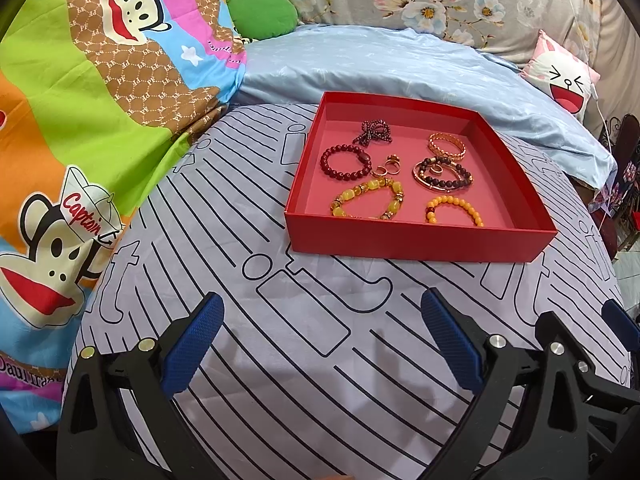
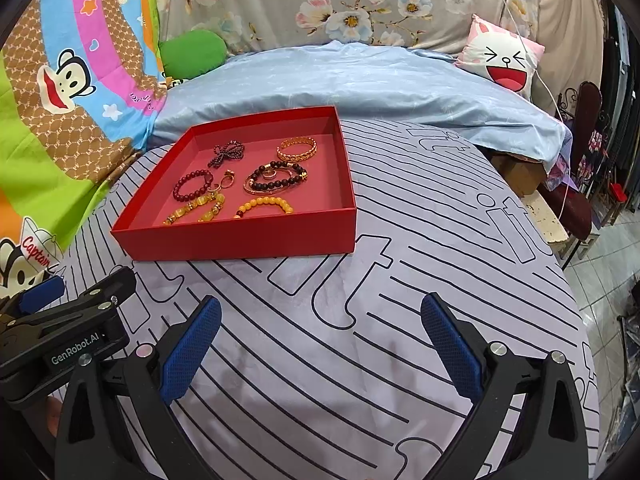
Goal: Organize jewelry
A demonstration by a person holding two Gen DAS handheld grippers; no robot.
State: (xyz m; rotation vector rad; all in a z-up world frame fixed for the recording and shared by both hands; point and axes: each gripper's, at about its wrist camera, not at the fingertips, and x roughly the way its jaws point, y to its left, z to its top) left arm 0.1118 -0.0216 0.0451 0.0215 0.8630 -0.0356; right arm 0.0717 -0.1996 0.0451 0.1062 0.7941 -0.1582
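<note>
- On the striped tabletop (image 1: 320, 360), a red tray (image 1: 420, 240) holds beaded bracelets (image 1: 346, 162), a gold bangle (image 1: 447, 145) and rings (image 1: 390, 162)
- Left gripper (image 1: 320, 336) and right gripper (image 2: 320, 340) hover short of the tray, fingers (image 2: 192, 352) spread, released

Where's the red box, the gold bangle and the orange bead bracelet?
red box (image 1: 416, 242), left wrist view, near outer wall.
gold bangle (image 1: 447, 147), left wrist view, front of its band.
orange bead bracelet (image 2: 264, 201), right wrist view, top beads.
</note>
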